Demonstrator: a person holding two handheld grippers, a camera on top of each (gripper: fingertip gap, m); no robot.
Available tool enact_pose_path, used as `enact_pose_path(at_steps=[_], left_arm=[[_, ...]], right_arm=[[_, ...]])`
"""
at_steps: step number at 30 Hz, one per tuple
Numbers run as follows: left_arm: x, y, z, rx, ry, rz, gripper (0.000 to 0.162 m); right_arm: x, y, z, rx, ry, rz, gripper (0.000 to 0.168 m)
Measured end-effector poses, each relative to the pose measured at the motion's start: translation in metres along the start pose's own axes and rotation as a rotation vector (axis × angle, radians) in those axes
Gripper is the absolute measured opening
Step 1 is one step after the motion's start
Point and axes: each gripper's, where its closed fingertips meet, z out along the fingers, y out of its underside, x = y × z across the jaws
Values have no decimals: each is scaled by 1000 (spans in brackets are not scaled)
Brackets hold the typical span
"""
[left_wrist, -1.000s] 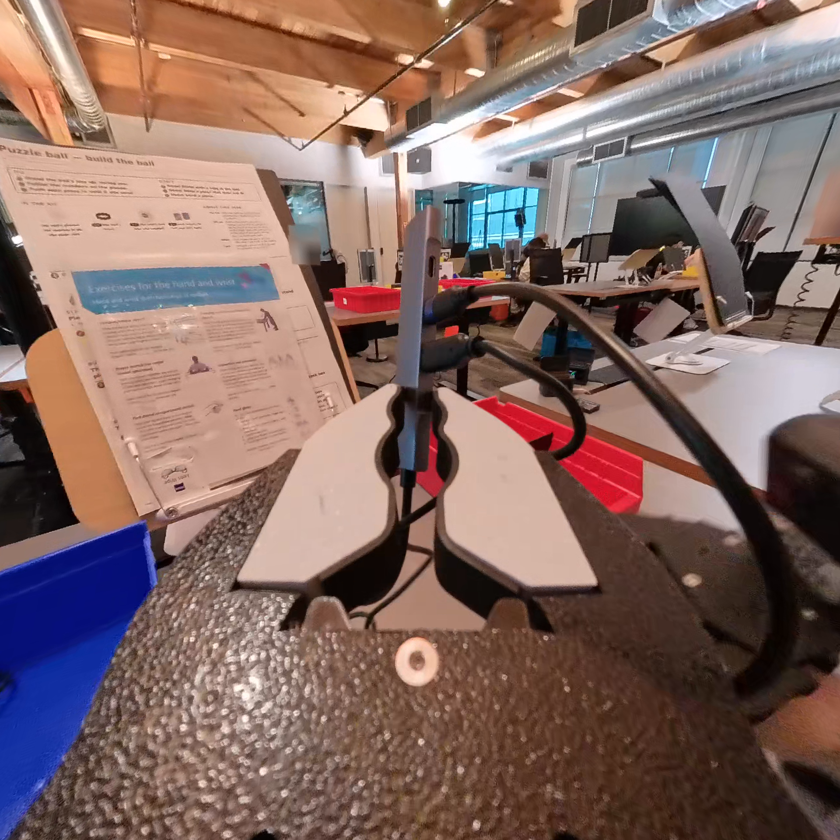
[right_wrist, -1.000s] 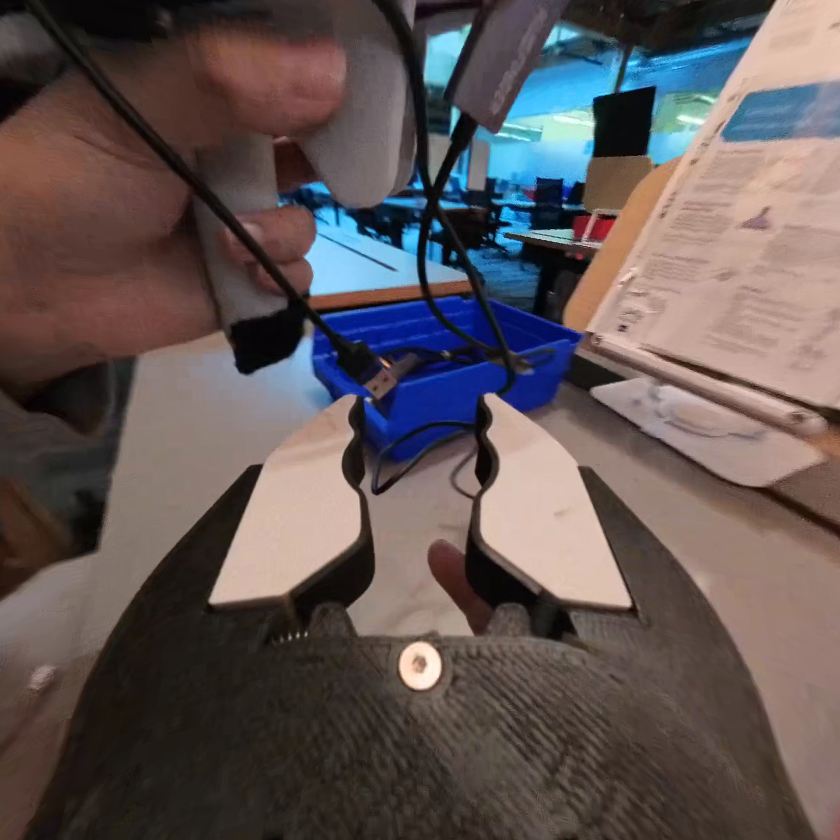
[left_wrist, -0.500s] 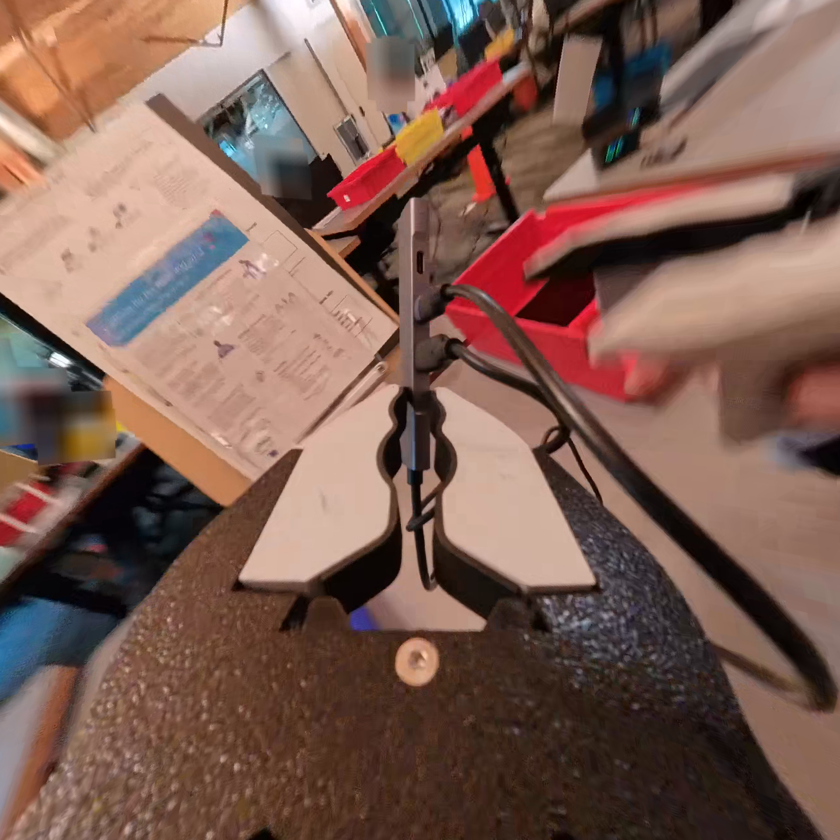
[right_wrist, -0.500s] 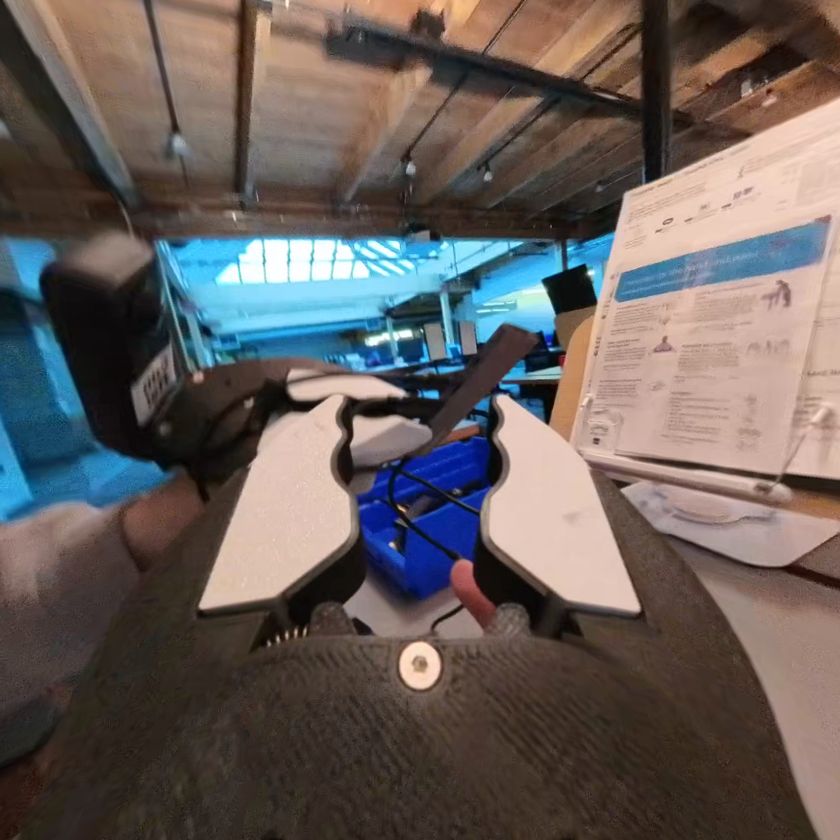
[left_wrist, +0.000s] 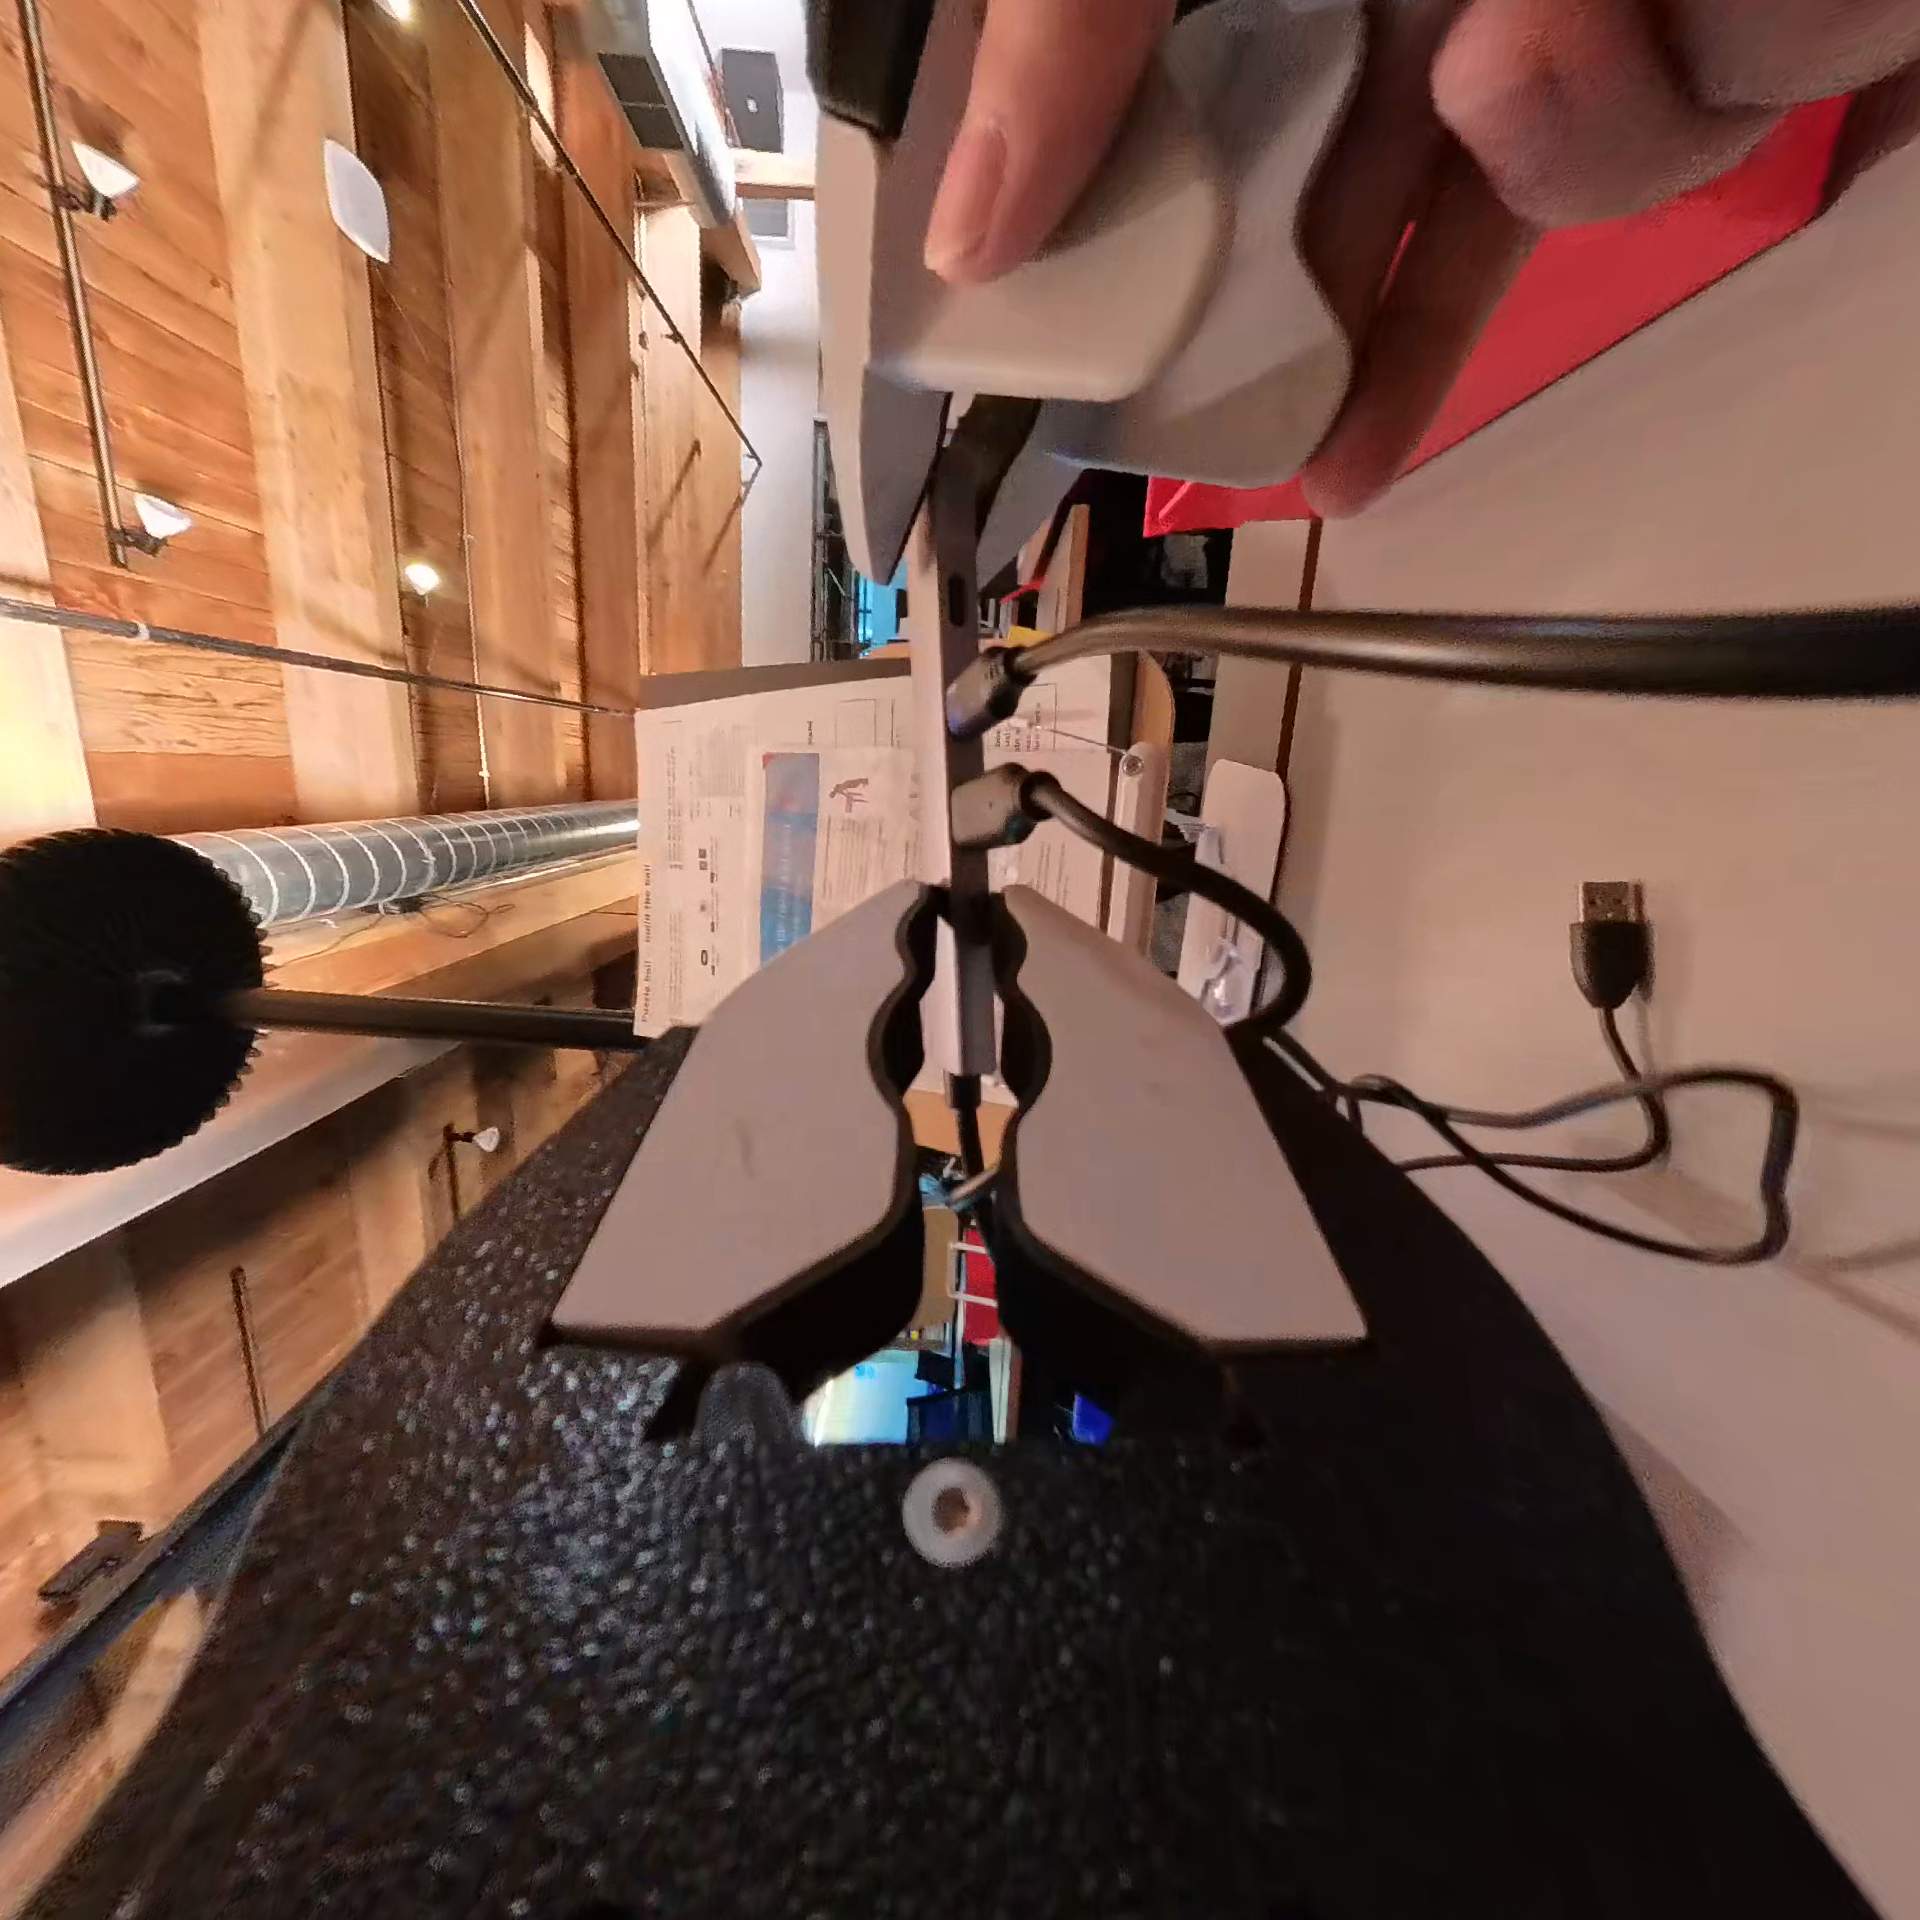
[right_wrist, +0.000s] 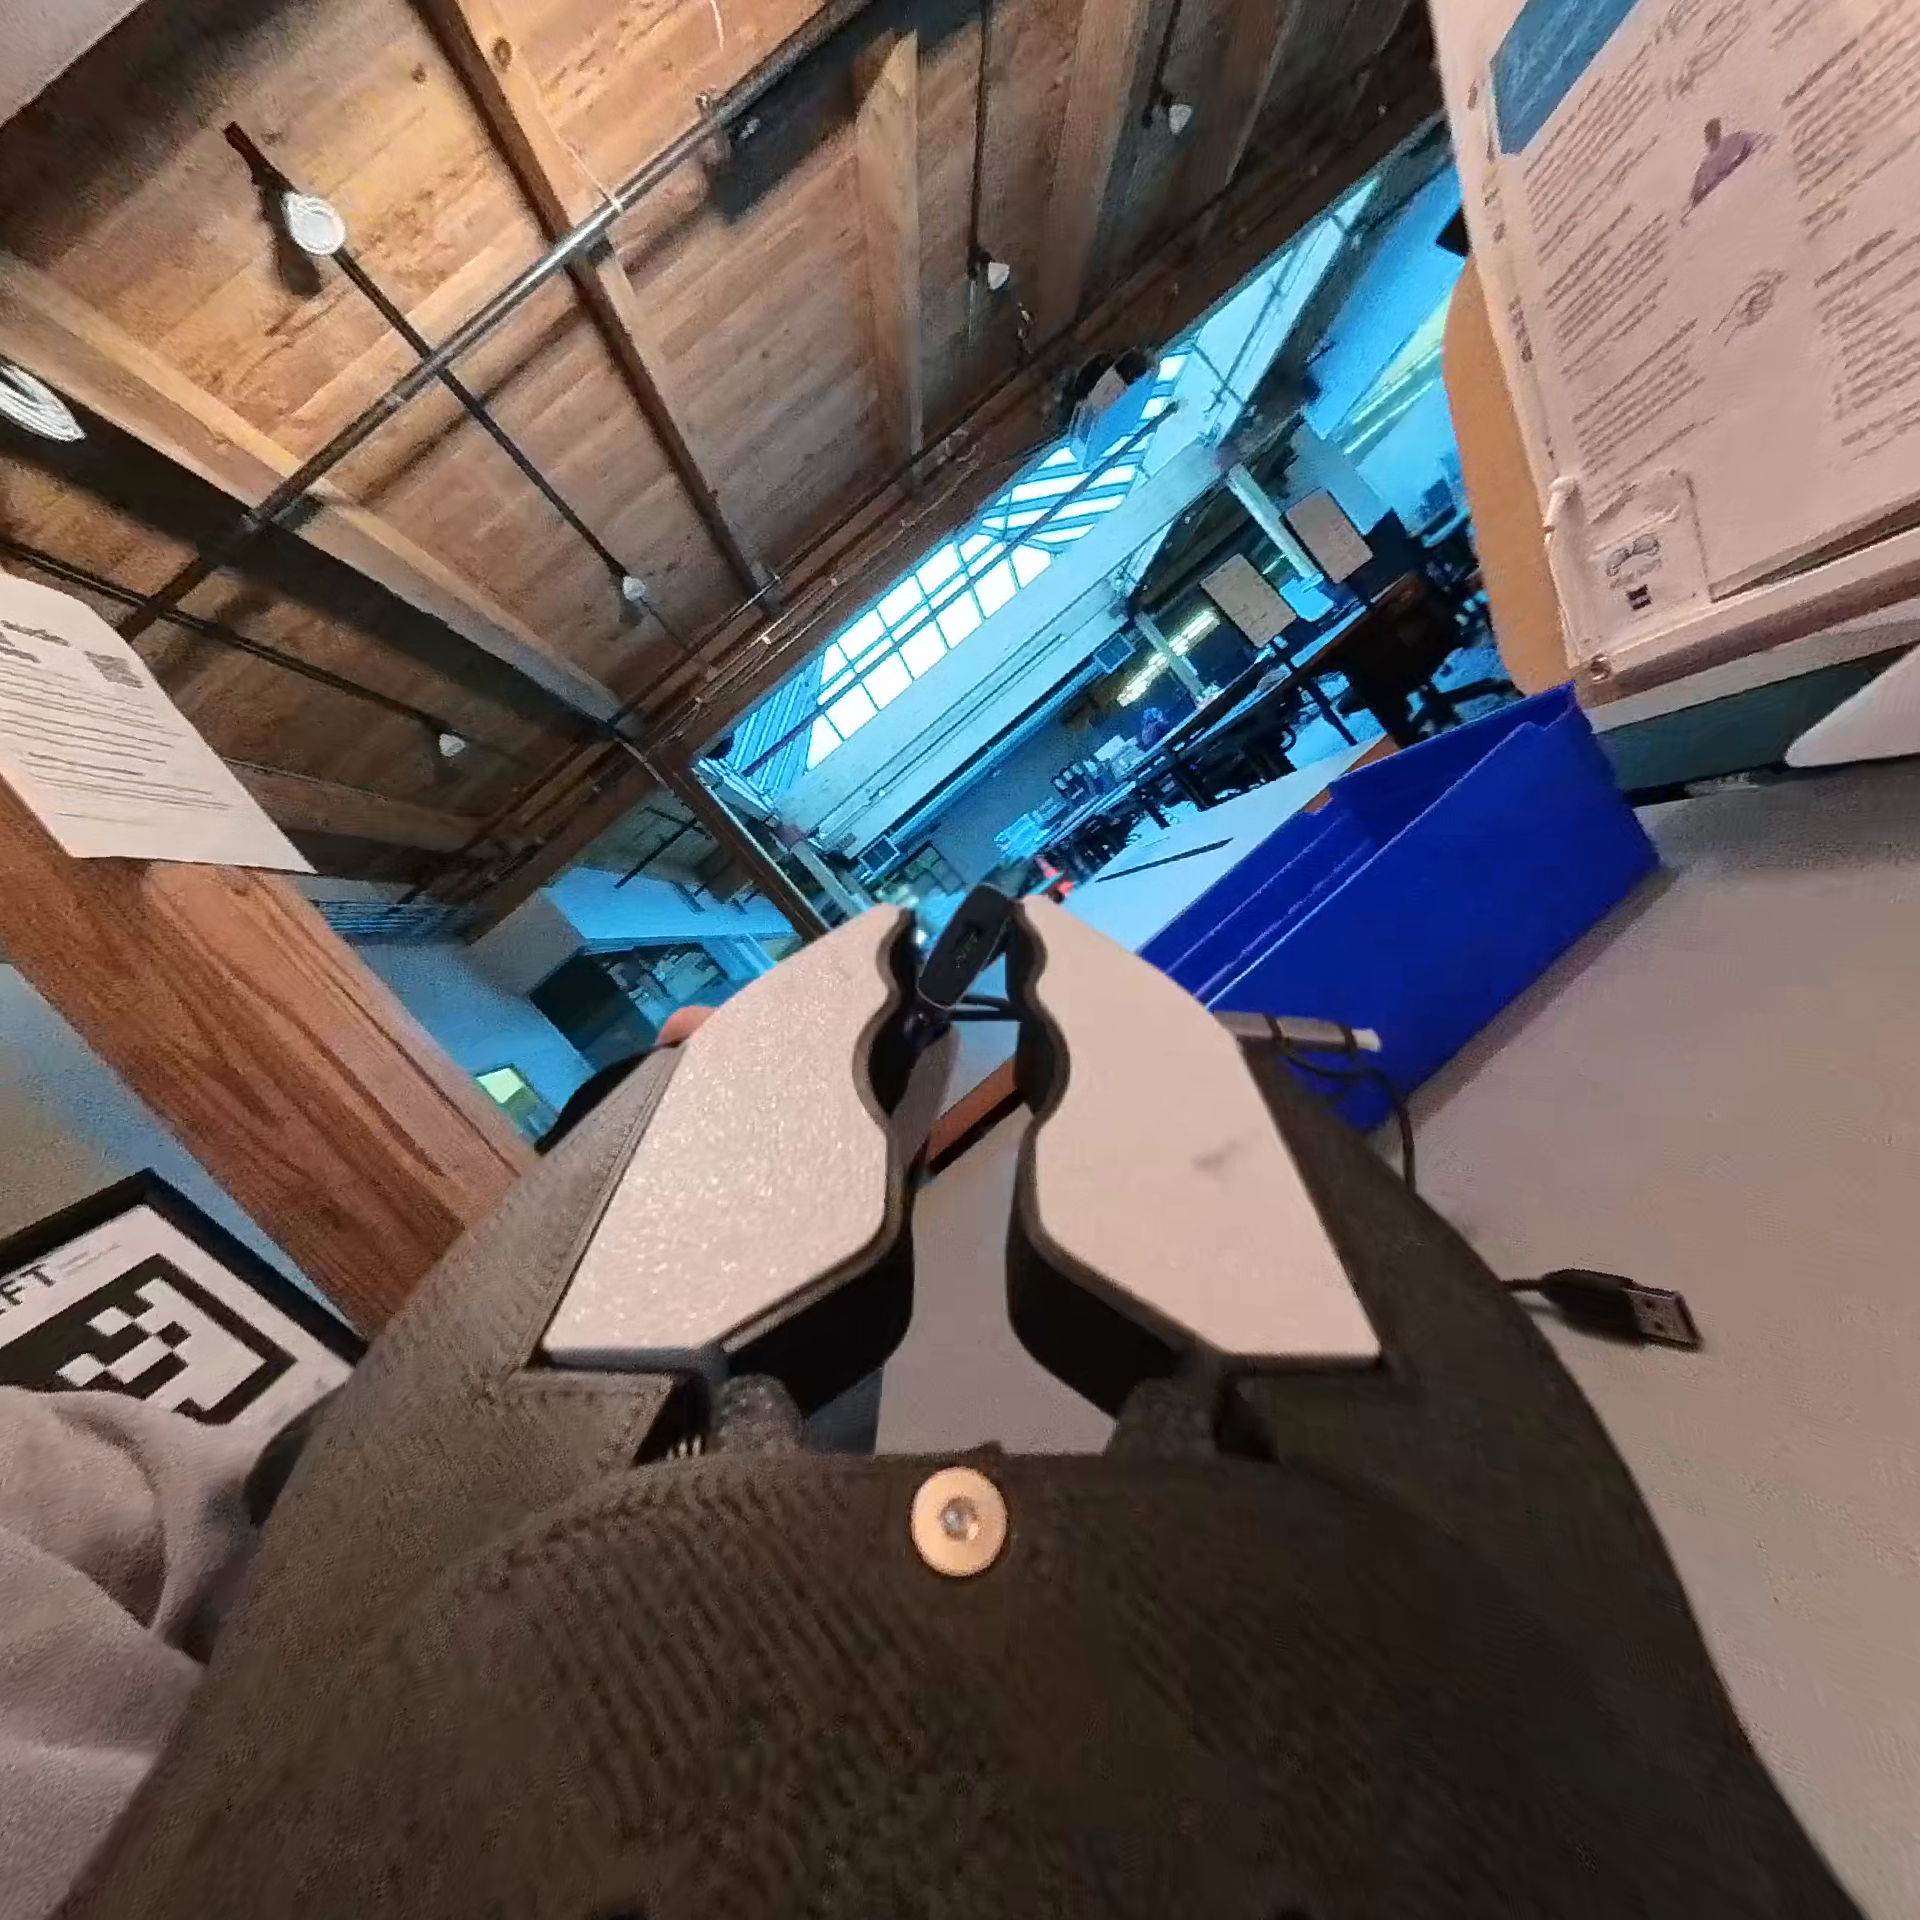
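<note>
My left gripper (left_wrist: 961, 904) is shut on the near end of a thin grey hub (left_wrist: 935, 748), seen edge-on. A thick black cable (left_wrist: 1455, 649) and a thinner black cable (left_wrist: 1226, 904) are plugged into its side. My right gripper (left_wrist: 940, 520), held by a hand (left_wrist: 1039, 125), clamps the hub's far end. In the right wrist view my right gripper (right_wrist: 958, 925) has its jaws narrow, shut on the dark end of the hub (right_wrist: 961, 951). A loose USB plug (left_wrist: 1608, 935) lies on the pale table (left_wrist: 1558, 727); it also shows in the right wrist view (right_wrist: 1631, 1320).
A blue bin (right_wrist: 1455, 914) stands on the table (right_wrist: 1714, 1091) with a silver connector (right_wrist: 1299, 1034) at its front. A document stand (right_wrist: 1714, 312) is behind it. A red bin (left_wrist: 1662, 312) sits on the far side. A wooden post (right_wrist: 208, 1039) is to the left. The grippers' ends are close to 5 cm from one another. The loose USB plug (left_wrist: 1608, 935) is about equally far from each gripper, around 20 cm.
The right gripper, open a second ago, has moved onto the hub's far end and closed on it. The left gripper has rolled onto its side, still holding the hub.
</note>
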Motion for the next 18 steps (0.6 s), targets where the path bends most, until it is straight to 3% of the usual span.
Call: enact_pose_path(at_steps=[2,5,9,13,18], left_arm=[[3,-3,-4,39,18,-30,12],[6,-19,-14,185,131,-254,42],[1,-21,-22,275,249,-462,59],[16,-26,-31,349,422,-495,51],[32,-24,-30,273,523,-499,40]], right_arm=[[-4,1,-1,-5,-67,31,14],[-11,-3,-6,-21,-175,125,9],[-9,-11,-13,26,-218,219,9],[-5,-6,-10,29,-225,263,9],[-11,-4,-8,11,-251,252,10]])
